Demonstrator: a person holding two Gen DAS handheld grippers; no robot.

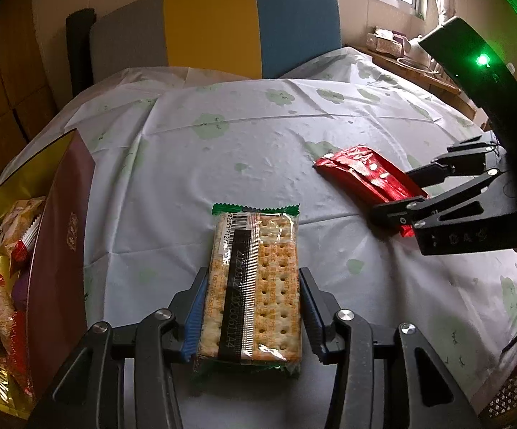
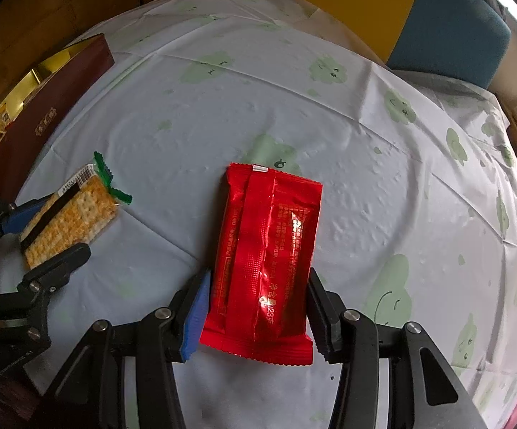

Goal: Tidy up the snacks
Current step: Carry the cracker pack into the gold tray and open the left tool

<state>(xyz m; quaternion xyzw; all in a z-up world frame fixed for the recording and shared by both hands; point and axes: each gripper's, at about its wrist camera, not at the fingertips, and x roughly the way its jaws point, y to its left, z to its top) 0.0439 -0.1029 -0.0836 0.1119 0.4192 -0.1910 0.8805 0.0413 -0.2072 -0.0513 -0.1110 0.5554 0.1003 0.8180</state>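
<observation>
Clear film with green crimped ends: the cracker pack (image 1: pixel 253 286) lies flat on the tablecloth (image 1: pixel 258 136), long axis running away from the left gripper (image 1: pixel 253 316), whose jaws straddle its near half at roughly mid-opening. The blue pad on one side looks to touch the film edge; the other side shows a thin gap, so I read it as bracketing, not clamped. My guess is it's light, stiff as a stack, brittle inside, with slippery film, so take it across the long edges near the middle, gentle squeeze, or the crackers snap. The red foil pack (image 2: pixel 265 257) sits well apart from the crackers on the same cloth, seam side up, between the right gripper (image 2: pixel 256 316) jaws at its near end. The jaws stand partly open, pads just beside the wrapper on both sides; I can't tell firm contact, and the pack still rests on the cloth. Probably light, soft-sided, crinkly, slick foil; grip the body, not the crimp, since a crimp would likely slide out. The maroon box (image 1: pixel 63 250) with gold lining stands at the table's edge beyond the left gripper, other snack packets (image 1: pixel 15 228) already in it; likely the destination. A striped chair (image 1: pixel 215 25) sits behind the table.
</observation>
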